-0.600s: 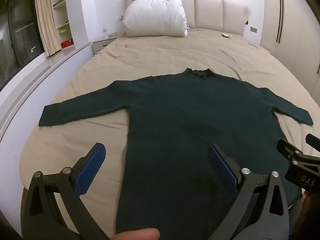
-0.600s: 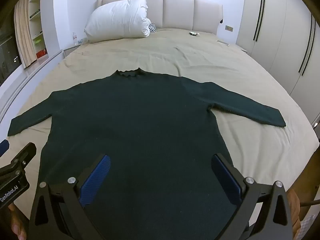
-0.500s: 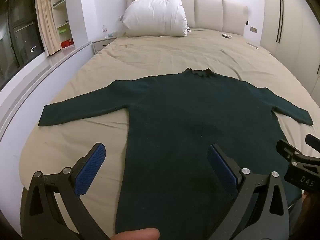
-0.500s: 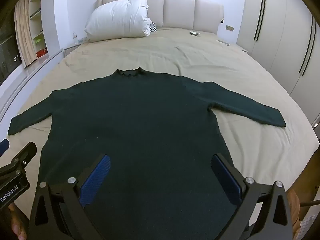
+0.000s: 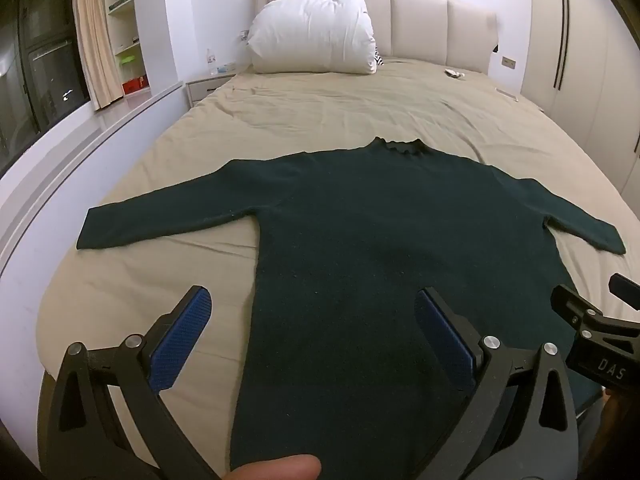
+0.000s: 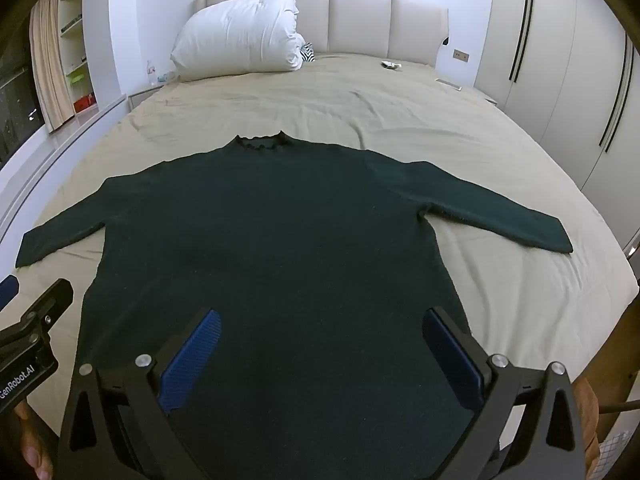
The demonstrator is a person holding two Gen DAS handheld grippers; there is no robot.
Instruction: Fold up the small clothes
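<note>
1. The dark green sweater (image 5: 384, 240) lies flat on the beige bed (image 5: 320, 112), sleeves spread, ahead of both tongs.
2. Left gripper (image 5: 312, 332) hovers above its hem, jaws wide apart, empty.
3. Right gripper (image 6: 320, 344) likewise.

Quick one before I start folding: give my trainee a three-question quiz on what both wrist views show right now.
1. True or false: the dark green sweater lies flat with both sleeves spread out on the beige bedsheet.
2. Multiple choice: the left tongs and right tongs are A) both shut on the hem, B) both open and holding nothing, C) one open, one shut.
3. Fill in: the sweater's collar points toward the white ____ at the headboard.

Key: 1 true; 2 B; 3 pillow.
</note>
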